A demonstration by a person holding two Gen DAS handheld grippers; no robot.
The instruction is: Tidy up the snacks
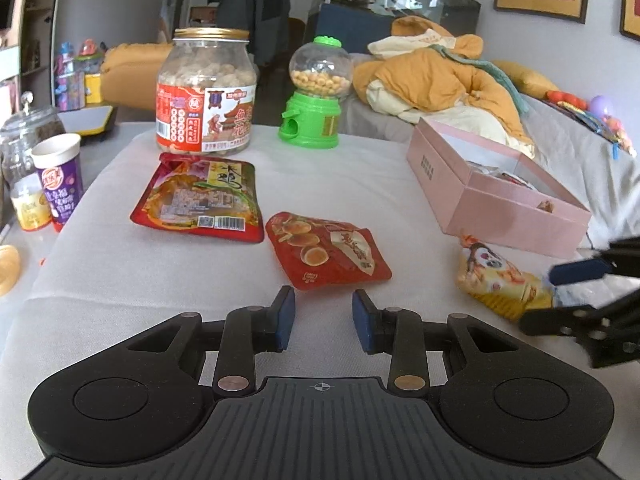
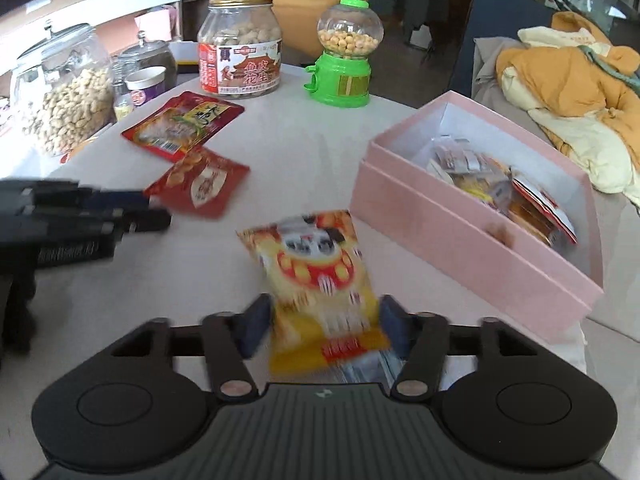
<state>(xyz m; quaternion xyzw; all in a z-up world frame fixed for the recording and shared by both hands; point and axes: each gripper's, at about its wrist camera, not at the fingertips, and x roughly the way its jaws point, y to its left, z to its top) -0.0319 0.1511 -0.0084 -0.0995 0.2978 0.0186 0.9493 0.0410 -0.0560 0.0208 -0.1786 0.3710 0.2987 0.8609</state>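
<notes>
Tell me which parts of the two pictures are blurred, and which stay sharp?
Right wrist view: the yellow snack packet between the right gripper fingers is smeared by motion, and the left gripper is soft too. Left wrist view: mostly sharp, the red packets crisp; only the right gripper at the edge blurs.

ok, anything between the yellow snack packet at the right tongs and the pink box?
Nothing visible. The yellow snack packet lies between the right tongs, with bare tabletop up to the pink box. The box's near wall has to be cleared; its top is open.
</notes>
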